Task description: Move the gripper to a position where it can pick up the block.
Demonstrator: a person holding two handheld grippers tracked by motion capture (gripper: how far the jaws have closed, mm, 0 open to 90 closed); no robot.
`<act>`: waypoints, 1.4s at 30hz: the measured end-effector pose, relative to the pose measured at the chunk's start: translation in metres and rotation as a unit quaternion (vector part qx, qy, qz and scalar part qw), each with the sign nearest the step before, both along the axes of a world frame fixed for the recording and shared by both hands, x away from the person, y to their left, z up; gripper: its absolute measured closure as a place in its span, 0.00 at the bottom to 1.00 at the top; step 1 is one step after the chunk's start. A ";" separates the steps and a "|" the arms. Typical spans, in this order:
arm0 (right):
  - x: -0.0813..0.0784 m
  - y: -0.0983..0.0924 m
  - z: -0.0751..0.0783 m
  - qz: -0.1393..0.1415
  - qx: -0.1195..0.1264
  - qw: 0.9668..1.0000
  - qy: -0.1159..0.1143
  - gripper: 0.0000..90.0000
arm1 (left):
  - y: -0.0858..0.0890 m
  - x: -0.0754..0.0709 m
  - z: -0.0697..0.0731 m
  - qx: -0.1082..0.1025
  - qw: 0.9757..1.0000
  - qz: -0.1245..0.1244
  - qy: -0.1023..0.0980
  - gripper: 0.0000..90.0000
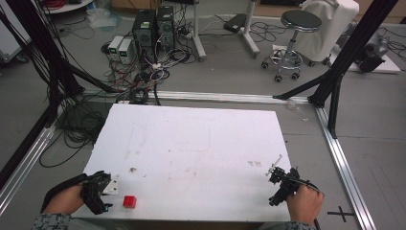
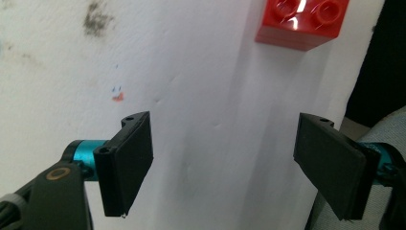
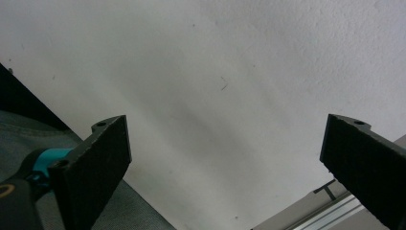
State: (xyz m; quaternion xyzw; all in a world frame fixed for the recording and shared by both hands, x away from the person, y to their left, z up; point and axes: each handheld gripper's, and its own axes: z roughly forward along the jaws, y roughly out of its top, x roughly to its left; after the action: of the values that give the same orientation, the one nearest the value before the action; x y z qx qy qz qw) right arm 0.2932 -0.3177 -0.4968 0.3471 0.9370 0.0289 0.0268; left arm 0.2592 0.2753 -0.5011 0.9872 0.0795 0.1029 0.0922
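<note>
- The left gripper (image 1: 107, 188) is held at the near left corner of the white foam table top (image 1: 201, 143), jaws spread, nothing grasped.
- A small red studded plastic brick (image 1: 129, 201) is seen just right of it, cut off at the left gripper view's top edge.
- The right gripper (image 1: 276, 173) is held at the near right edge, jaws parted wide and empty.

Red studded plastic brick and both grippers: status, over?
Left gripper open, empty. Right gripper open, empty. Red studded plastic brick untouched on white foam table, beside left gripper.
</note>
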 end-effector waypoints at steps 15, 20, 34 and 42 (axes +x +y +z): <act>0.000 0.002 0.000 0.001 0.002 1.000 0.001 0.03 | -0.029 -0.004 -0.001 0.033 0.998 -0.047 0.030 0.24; -0.001 0.000 0.000 -0.001 0.005 1.000 0.002 0.03 | -0.037 -0.005 0.001 0.037 0.997 -0.049 0.043 0.24; 0.001 0.006 0.001 0.008 0.005 1.000 0.002 0.03 | -0.064 0.000 0.001 0.070 0.991 -0.094 0.059 0.24; 0.001 0.006 0.000 0.009 0.004 1.000 0.004 0.03 | -0.076 0.003 -0.003 0.079 0.988 -0.115 0.066 0.24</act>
State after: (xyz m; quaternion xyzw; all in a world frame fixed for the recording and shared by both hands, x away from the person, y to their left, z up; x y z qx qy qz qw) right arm 0.2946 -0.3113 -0.4966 0.3389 0.9401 0.0318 0.0210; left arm 0.2622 0.1995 -0.5036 0.9986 -0.0367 0.0323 0.0198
